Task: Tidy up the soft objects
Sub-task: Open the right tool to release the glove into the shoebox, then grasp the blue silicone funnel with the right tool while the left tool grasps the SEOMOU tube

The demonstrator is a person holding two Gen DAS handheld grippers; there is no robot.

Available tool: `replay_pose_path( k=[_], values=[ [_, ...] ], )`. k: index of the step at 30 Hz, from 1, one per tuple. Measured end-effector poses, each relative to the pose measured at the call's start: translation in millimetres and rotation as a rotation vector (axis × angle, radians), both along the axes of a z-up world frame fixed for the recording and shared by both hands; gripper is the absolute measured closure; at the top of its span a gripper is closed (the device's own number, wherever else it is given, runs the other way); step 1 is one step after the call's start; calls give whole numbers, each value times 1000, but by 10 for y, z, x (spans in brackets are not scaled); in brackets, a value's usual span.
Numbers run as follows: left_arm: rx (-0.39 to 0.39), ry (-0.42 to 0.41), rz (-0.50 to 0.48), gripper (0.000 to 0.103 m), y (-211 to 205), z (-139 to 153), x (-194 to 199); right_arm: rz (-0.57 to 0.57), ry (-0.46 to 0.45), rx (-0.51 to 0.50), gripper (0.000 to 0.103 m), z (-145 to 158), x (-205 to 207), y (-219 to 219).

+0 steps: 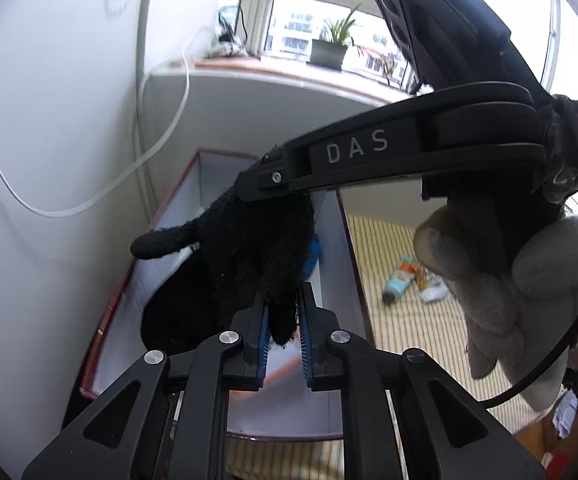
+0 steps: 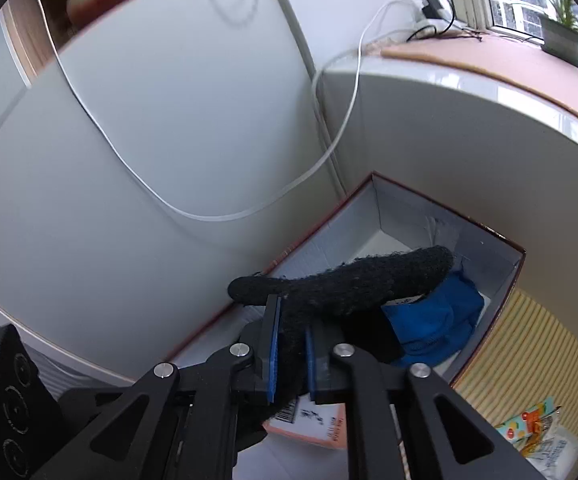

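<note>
I hold the black knitted glove [image 1: 249, 240] between my two tools, above the open box [image 1: 193, 184] that stands against the wall. My left hand-held gripper [image 1: 283, 332] is clamped on the tips of the glove's fingers, and my right hand-held gripper [image 2: 291, 344] is clamped on another part of the same glove [image 2: 349, 284], near its cuff I think. I judge that both ends are held so the soft fabric stays stretched and does not fold before it goes down.

In the right wrist view the long axis of the glove runs from lower left to upper right, along the box [image 2: 409, 208], with one rounded end pointing to the far corner. A blue cloth [image 2: 433, 320] already lies inside, below the glove.
</note>
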State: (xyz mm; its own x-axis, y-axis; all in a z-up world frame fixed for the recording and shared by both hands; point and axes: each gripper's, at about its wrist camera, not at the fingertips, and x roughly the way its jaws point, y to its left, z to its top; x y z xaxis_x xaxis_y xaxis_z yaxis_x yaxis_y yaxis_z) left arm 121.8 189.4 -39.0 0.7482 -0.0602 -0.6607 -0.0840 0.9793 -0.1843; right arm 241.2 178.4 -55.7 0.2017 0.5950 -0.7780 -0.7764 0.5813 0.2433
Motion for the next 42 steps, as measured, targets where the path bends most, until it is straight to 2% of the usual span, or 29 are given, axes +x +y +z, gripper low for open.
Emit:
replay_pose_path(
  k=[1,2,3,10,14,19,23,32,37,42],
  values=[
    [-10,16,3,67,-1,-25,16,-2,3,-13,70,-18,11,-17],
    [-16,22,16,55,11,-43,36,-9,6,-18,49,-28,14,-45],
    [-19,22,23,44,9,-46,29,-17,1,-18,40,-26,7,-68],
    [-28,38,39,43,2,-100,-54,-47,19,-29,39,56,23,-395],
    [-43,21,44,43,-43,-53,-162,-69,14,-14,39,185,-49,-741],
    [-38,-10,13,43,-197,28,-228,-121,-17,31,39,410,-216,-1334],
    [-32,-35,-34,43,-437,81,-263,-196,-42,44,38,465,-307,-1885],
    [-47,-20,-163,43,-1033,9,-107,-460,-66,76,38,276,-299,-3385],
    [-55,16,-226,43,-1372,-147,43,-556,-41,50,38,81,-295,-3935],
    [-53,54,-256,43,-1591,-303,197,-609,-40,-13,38,-157,-307,-4223]
  ],
)
